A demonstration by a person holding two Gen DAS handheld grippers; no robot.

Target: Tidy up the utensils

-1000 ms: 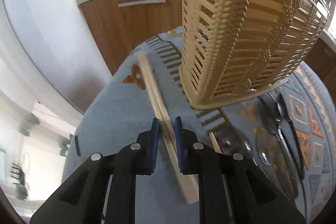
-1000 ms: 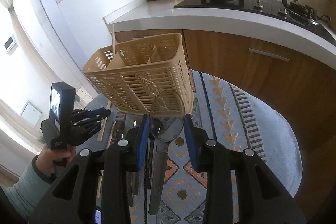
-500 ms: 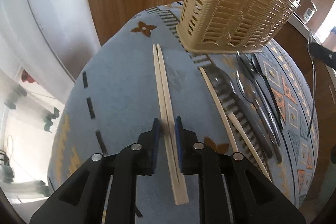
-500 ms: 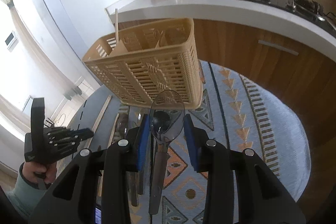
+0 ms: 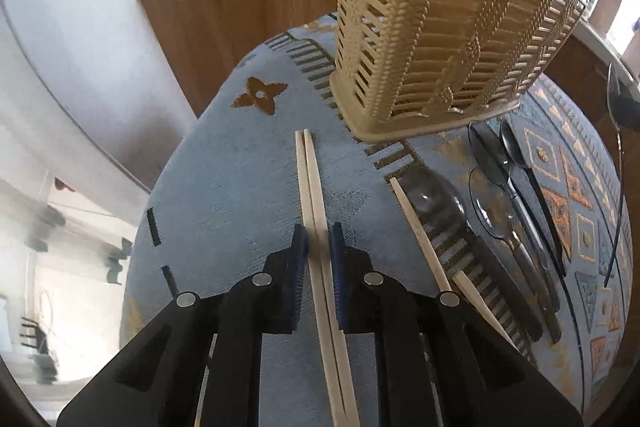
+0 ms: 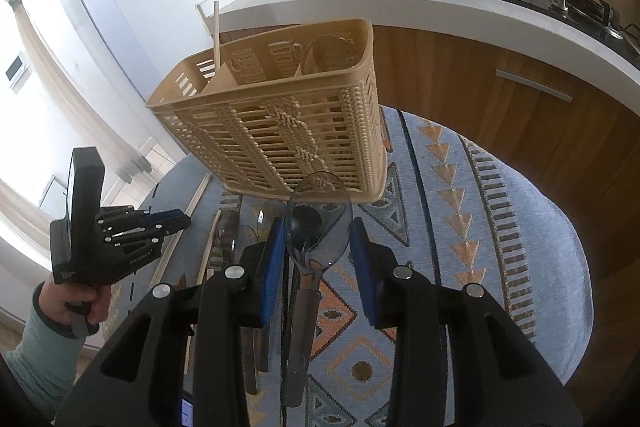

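While the beige slatted utensil basket (image 6: 276, 131) stood upright on the blue patterned rug (image 6: 480, 211), its woven-look ribs and open slots faced the right wrist camera, and inner dividers split it into compartments. One pale chopstick (image 6: 216, 35) stood upright in the compartment at the basket's ten o'clock corner, and a clear spoon bowl (image 6: 328, 53) showed in the compartment toward one o'clock.

The right gripper (image 6: 318, 247) stood at six o'clock from the basket, its blue pads spread wide. A clear plastic spoon (image 6: 316, 227) with a grey handle sat between them, bowl pointing at the basket. Whether the pads actually pressed its sides, I could not tell. More spoons (image 6: 256, 227) lay on the rug just beside it toward nine o'clock.

In the left wrist view, the left gripper (image 5: 318, 247) hovered low over a pair of wooden chopsticks (image 5: 314, 195) lying side by side on the rug, pointing toward twelve o'clock. Its jaws were parted only narrowly, straddling the pair with a thin gap on each side, so nothing was clamped. Another pair of chopsticks (image 5: 424, 239) lay toward three o'clock, and beyond them a row of clear and dark spoons (image 5: 504, 187). The basket (image 5: 440, 27) rose at one o'clock from the gripper.
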